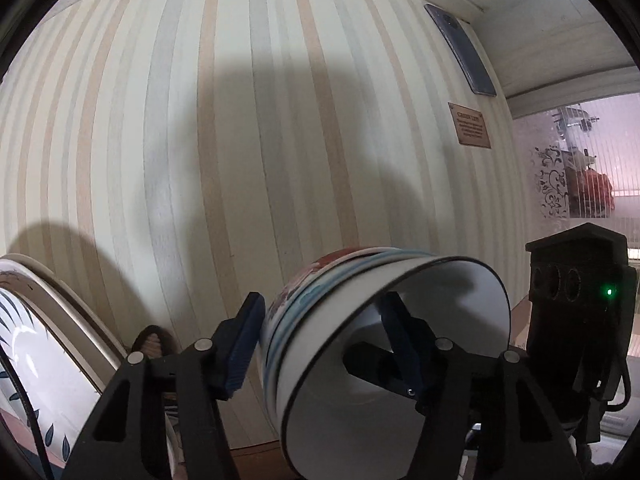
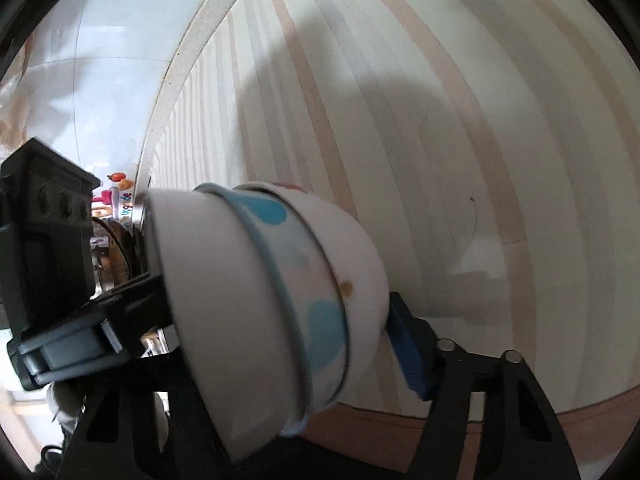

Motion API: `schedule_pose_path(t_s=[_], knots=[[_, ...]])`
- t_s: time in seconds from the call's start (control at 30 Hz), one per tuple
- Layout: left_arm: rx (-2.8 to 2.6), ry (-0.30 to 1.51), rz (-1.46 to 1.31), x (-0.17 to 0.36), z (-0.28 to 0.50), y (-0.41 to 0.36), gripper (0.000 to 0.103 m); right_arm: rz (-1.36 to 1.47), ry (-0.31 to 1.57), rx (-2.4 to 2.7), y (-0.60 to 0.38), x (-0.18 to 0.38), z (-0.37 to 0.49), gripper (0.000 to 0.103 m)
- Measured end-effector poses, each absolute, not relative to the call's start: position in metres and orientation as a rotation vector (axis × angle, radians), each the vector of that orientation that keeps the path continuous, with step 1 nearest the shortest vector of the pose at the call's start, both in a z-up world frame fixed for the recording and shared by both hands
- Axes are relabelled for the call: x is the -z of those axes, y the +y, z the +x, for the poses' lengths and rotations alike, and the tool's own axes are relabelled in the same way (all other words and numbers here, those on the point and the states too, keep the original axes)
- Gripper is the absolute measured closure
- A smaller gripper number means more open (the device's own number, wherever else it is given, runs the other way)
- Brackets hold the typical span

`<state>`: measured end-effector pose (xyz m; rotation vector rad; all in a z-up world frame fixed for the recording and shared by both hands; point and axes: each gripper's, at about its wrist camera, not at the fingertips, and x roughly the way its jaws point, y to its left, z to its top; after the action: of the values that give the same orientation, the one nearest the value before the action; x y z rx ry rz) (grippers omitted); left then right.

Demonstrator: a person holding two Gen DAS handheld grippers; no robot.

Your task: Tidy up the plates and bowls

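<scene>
Both the left gripper (image 1: 320,344) and right gripper (image 2: 272,320) clamp opposite walls of the nested stack of bowls (image 1: 360,320), held tilted above the striped table (image 1: 200,120); glazed, rigid, weighty and breakable, likely slippery, so rim-straddling grips seem safest.

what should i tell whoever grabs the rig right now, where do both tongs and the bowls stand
Left tongs: clamped on the wall of the nested bowl stack, one finger inside the innermost white bowl, one outside.
Right tongs: clamped on the same stack from the other side, one finger outside against the bowls, the other hidden behind them.
Things: the stack is tilted on its side above the striped tabletop. A leaf-patterned plate shows at the left wrist view's lower left edge.
Done: bowls are nested and gripped by both tongs.
Left: set the stack down upright, release, then sort the plate. Whether the stack touches the table cannot be told.
</scene>
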<state>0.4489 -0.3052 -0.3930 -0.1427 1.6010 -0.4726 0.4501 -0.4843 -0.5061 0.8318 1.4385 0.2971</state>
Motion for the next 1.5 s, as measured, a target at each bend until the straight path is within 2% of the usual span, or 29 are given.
schedule_pose_path(t_s=[0.33, 0.83, 1.5], knots=[[0.447, 1.604, -0.181, 0.390, 0.448, -0.295, 0.046, 0.839, 1.410, -0.292, -0.485, 0.506, 0.450, 0.039], [0.398, 1.578, -0.197, 0.358, 0.453, -0.264, 0.046, 0.857, 1.433, -0.360, -0.465, 0.483, 0.458, 0.038], [0.138, 1.519, -0.384, 0.336, 0.422, -0.123, 0.046, 0.675, 1.591, -0.617, -0.316, 0.458, 0.481, 0.038]])
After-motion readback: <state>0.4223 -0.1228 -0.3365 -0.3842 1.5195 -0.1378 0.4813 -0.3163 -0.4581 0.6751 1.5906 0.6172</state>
